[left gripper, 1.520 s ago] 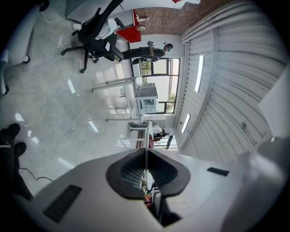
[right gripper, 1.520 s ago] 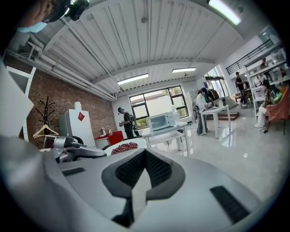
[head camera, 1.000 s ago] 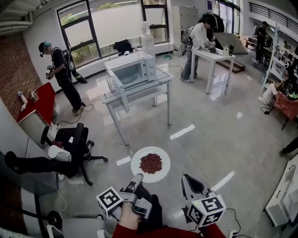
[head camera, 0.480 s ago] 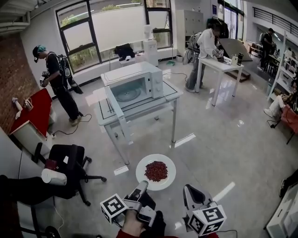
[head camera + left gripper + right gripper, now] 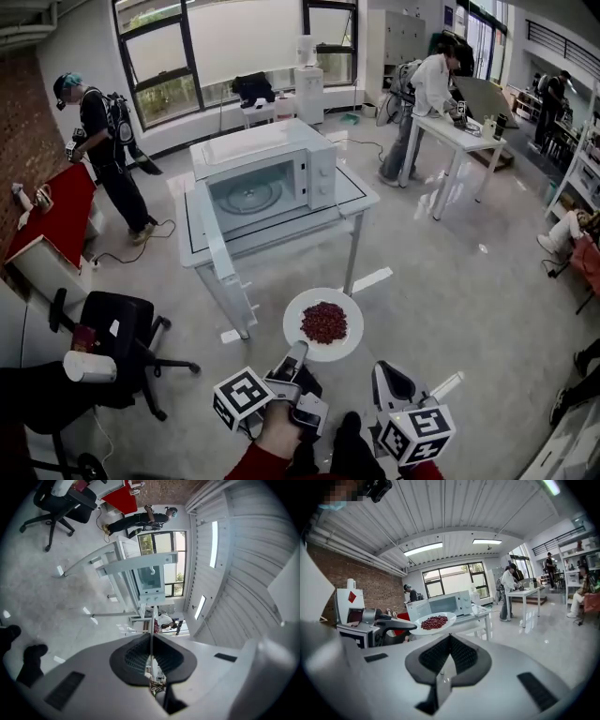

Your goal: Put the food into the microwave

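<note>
A white plate [image 5: 349,331] with a heap of red food [image 5: 324,322] hangs level above the floor. My left gripper [image 5: 298,352] is shut on the plate's near rim. In the left gripper view the rim shows edge-on as a thin white line [image 5: 151,620] clamped between the pads. My right gripper [image 5: 386,373] is to the right of the plate, shut, with nothing in it. In the right gripper view the plate [image 5: 445,617] is ahead at the left. The white microwave [image 5: 267,173] stands ahead on a glass-topped table [image 5: 361,202], its door [image 5: 214,239] swung wide open and its turntable showing.
A black office chair [image 5: 112,328] stands at the left, with a red table [image 5: 56,216] behind it. One person [image 5: 103,131] stands by the windows. Another [image 5: 427,89] leans over a white table [image 5: 469,141] at the back right.
Both grippers and the plate have travelled forward together. The microwave and its table now look larger and nearer. The grip on the plate is unchanged.
</note>
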`<state>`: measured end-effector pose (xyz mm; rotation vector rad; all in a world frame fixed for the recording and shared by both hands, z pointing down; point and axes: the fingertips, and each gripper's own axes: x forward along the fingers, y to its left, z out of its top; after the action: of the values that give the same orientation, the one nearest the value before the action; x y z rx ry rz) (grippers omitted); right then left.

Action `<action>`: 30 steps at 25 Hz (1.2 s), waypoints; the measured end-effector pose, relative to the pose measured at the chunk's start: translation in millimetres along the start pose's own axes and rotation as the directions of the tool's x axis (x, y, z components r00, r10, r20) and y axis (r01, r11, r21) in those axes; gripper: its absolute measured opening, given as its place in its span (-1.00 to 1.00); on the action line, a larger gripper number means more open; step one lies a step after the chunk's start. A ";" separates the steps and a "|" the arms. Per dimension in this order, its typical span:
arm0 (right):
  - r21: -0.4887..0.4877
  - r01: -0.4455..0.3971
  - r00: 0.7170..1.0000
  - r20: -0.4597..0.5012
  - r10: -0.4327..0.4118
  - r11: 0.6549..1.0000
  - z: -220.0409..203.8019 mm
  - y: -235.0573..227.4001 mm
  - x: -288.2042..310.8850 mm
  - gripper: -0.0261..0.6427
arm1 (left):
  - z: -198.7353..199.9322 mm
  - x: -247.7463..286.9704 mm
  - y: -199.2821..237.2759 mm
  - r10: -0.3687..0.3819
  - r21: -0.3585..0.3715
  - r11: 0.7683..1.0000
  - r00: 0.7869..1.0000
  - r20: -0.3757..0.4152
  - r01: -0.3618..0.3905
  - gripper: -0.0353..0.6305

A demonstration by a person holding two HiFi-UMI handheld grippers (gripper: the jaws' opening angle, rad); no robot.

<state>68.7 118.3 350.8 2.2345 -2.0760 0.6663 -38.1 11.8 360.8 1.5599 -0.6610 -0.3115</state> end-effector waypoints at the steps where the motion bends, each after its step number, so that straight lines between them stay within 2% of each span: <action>1: -0.008 -0.006 1.000 -0.004 0.006 1.000 5.3 -8.8 11.4 -0.88 | 3.6 11.8 -1.1 0.001 0.000 1.000 1.000 0.018 -0.001 -0.83; 6: -0.040 -0.101 0.994 -0.040 0.099 0.994 34.8 -42.5 85.9 -0.88 | 34.2 66.7 3.1 0.017 -0.039 0.999 0.990 0.143 -0.012 -0.83; 11: -0.088 -0.226 0.971 -0.101 0.217 0.970 50.5 -60.2 158.8 -0.88 | 67.6 114.6 15.9 0.037 -0.065 0.998 0.960 0.276 -0.020 -0.83; 15: -0.126 -0.334 0.938 -0.146 0.316 0.934 70.3 -64.8 209.6 -0.88 | 99.7 150.0 8.3 0.021 -0.073 0.997 0.916 0.402 0.009 -0.83; 19: -0.161 -0.419 0.901 -0.191 0.388 0.894 84.6 -71.4 264.3 -0.88 | 131.1 183.5 4.2 0.040 -0.047 0.999 0.870 0.491 -0.019 -0.83; 22: -0.164 -0.467 0.876 -0.219 0.430 0.869 90.4 -68.6 302.2 -0.88 | 153.2 201.3 13.6 0.061 -0.069 0.997 0.837 0.544 -0.027 -0.83; 26: -0.204 -0.500 0.861 -0.223 0.457 0.842 88.9 -58.6 348.8 -0.88 | 185.7 218.2 35.7 0.066 -0.098 0.995 0.796 0.602 -0.009 -0.83; 30: -0.223 -0.514 0.855 -0.206 0.476 0.828 88.4 -45.6 387.1 -0.88 | 220.1 230.6 45.8 0.027 -0.104 0.993 0.764 0.645 0.052 -0.83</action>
<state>147.7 -269.6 406.1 1.4592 -2.5089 0.4921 9.6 -300.3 424.5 1.3289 -1.1463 -0.9133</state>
